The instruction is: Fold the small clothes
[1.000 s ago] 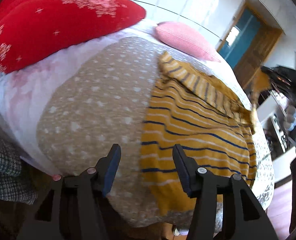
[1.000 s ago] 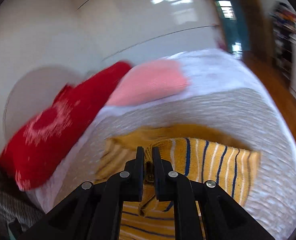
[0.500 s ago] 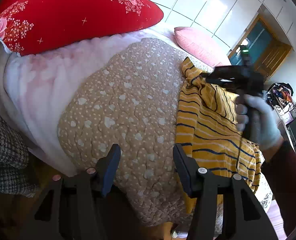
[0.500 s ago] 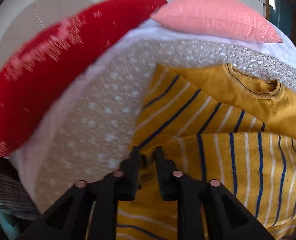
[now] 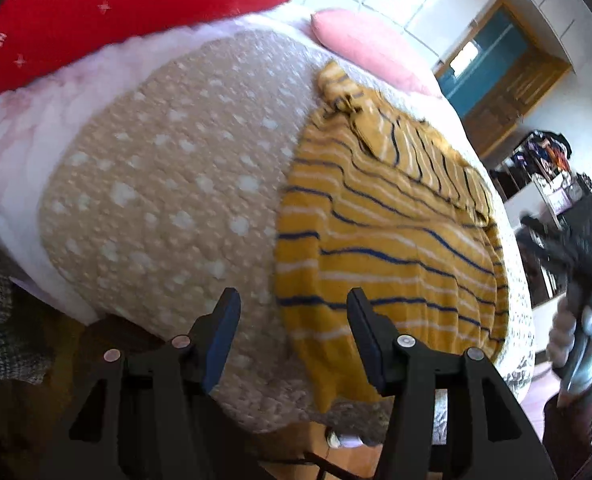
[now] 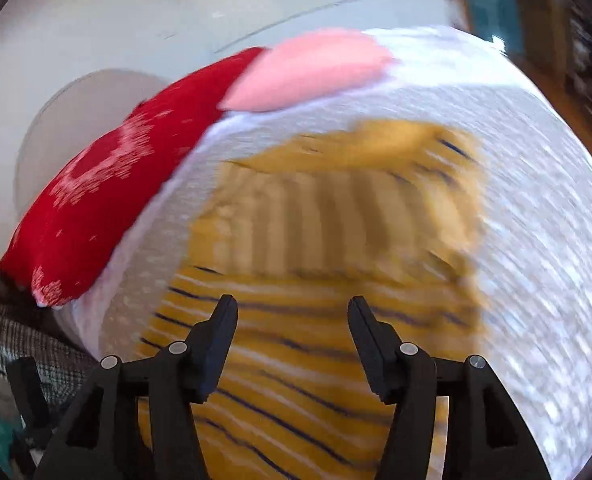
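Sweater (image 5: 388,240) flat on bed (image 5: 167,184) — long axis running away | left tongs (image 5: 291,332) apart, at near hem, empty | right tongs (image 6: 291,340) apart — above striped body, empty

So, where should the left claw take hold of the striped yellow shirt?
Probably its near left edge: it lies flat and bare on the dotted quilt, just ahead of the open left claw. Come in low from the left, one finger sliding under.

My left gripper (image 5: 291,332) hangs with its jaws spread at bottom centre, above the dotted quilt (image 5: 167,184). The yellow striped sweater (image 5: 384,240) lies right of centre, red pillow (image 5: 115,12) upper left.
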`<state>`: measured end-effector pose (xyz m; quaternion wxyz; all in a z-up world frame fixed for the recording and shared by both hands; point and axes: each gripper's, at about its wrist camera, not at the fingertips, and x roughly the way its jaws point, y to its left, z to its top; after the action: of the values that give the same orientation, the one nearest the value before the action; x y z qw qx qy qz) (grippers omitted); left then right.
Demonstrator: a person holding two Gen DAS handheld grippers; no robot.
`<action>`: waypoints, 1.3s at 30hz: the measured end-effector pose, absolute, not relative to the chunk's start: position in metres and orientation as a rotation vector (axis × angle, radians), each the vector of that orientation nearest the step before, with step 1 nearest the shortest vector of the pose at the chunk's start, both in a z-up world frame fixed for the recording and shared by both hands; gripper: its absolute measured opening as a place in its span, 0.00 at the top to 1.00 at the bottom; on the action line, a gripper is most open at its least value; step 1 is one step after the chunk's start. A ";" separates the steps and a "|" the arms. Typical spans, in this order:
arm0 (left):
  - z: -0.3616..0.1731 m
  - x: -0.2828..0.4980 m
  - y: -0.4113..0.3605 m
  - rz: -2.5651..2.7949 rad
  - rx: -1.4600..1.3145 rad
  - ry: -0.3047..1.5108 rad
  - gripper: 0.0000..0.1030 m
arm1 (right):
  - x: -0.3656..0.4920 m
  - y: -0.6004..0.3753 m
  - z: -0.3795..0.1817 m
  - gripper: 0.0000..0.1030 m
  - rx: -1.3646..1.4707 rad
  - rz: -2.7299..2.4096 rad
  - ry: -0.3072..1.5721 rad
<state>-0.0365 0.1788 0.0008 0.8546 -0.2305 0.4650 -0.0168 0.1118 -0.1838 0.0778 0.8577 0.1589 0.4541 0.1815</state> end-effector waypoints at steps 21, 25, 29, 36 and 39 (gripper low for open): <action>-0.034 -0.028 0.129 -0.105 -0.488 1.116 0.64 | 0.001 -0.194 -0.022 0.38 0.636 0.522 1.053; -0.040 -0.019 0.124 -0.108 -0.494 1.125 0.54 | -0.007 -0.188 -0.029 0.39 0.631 0.494 1.026; -0.037 -0.010 0.114 -0.052 -0.430 1.153 0.82 | 0.001 -0.187 -0.030 0.85 0.641 0.468 1.047; 0.002 -0.037 0.124 -0.115 -0.496 1.101 0.93 | -0.014 -0.212 -0.004 0.90 0.692 0.574 1.006; 0.011 -0.055 0.114 -0.124 -0.454 1.087 0.93 | -0.031 -0.220 0.000 0.91 0.697 0.590 1.007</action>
<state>-0.0548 0.1138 0.0109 0.8296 -0.2140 0.5124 -0.0584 -0.0313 -0.2202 0.0000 0.7777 0.3221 0.4657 0.2730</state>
